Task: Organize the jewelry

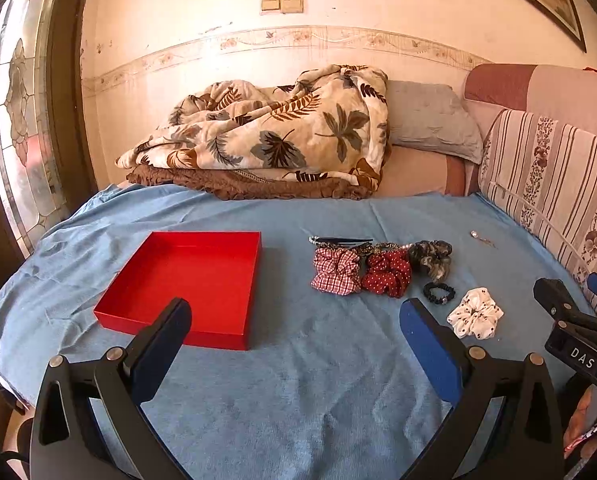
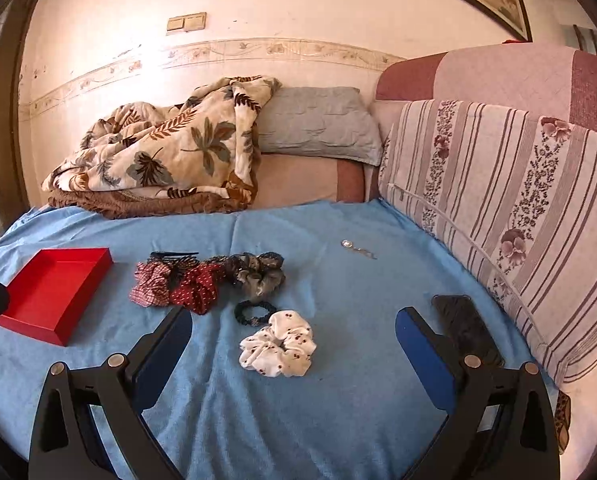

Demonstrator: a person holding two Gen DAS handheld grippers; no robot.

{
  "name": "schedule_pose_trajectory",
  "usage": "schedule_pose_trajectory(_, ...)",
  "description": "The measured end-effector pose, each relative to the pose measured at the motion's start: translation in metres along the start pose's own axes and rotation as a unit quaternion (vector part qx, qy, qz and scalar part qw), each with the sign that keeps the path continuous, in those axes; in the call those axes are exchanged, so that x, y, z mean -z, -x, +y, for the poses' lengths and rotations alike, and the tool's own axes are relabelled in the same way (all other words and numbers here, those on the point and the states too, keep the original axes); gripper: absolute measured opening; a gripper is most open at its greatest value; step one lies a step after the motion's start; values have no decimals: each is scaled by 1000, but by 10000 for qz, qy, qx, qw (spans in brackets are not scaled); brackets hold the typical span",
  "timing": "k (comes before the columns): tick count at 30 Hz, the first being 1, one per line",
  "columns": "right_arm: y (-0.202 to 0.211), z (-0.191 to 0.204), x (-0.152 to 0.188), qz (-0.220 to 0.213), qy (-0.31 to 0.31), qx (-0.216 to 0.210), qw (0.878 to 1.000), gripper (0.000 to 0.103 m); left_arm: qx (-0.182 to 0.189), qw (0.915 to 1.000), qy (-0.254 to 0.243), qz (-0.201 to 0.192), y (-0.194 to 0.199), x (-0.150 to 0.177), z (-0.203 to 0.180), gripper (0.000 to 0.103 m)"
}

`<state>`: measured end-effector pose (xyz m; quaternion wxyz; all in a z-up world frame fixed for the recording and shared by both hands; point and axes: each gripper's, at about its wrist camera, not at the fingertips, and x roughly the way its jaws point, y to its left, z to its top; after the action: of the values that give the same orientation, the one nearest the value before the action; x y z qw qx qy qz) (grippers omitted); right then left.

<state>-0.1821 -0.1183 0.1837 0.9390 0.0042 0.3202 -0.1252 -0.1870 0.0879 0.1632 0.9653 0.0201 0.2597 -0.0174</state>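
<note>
An empty red tray (image 1: 202,268) (image 2: 54,284) lies on the blue cloth (image 1: 298,360), left of a cluster of hair accessories: a checked scrunchie (image 1: 335,271) (image 2: 150,284), a red dotted scrunchie (image 1: 387,278) (image 2: 196,288), a grey-brown scrunchie (image 1: 432,260) (image 2: 258,274), a black beaded band (image 1: 439,293) (image 2: 254,312) and a white printed scrunchie (image 1: 475,318) (image 2: 278,344). A dark hair clip (image 1: 344,241) (image 2: 174,256) lies behind them. A small silver piece (image 1: 483,239) (image 2: 356,249) lies apart at the right. My left gripper (image 1: 296,312) is open and empty. My right gripper (image 2: 294,320) is open above the white scrunchie.
A leaf-print blanket (image 1: 274,136) and grey pillow (image 1: 430,120) lie at the back. A striped floral cushion (image 2: 510,216) borders the right side. A dark flat object (image 2: 464,326) lies beside the right finger. A glass door (image 1: 18,120) stands at left.
</note>
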Motion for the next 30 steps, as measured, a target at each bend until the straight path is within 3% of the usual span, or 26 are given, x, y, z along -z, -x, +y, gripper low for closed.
schedule_pose_trajectory(16,-16,1,9,301,63,-28,9995,103,-192,9973,-177,693,-36,14,1,103)
schedule_pose_trajectory(21,-28,-4,14,504,-20,-20,9987,103,-7,9977,-126,660,-38,17,2,103)
schedule_pose_trajectory(30,-48,-3,21,651,-77,-89,9978,103,-118,9956,-405,840,-52,23,-7,103)
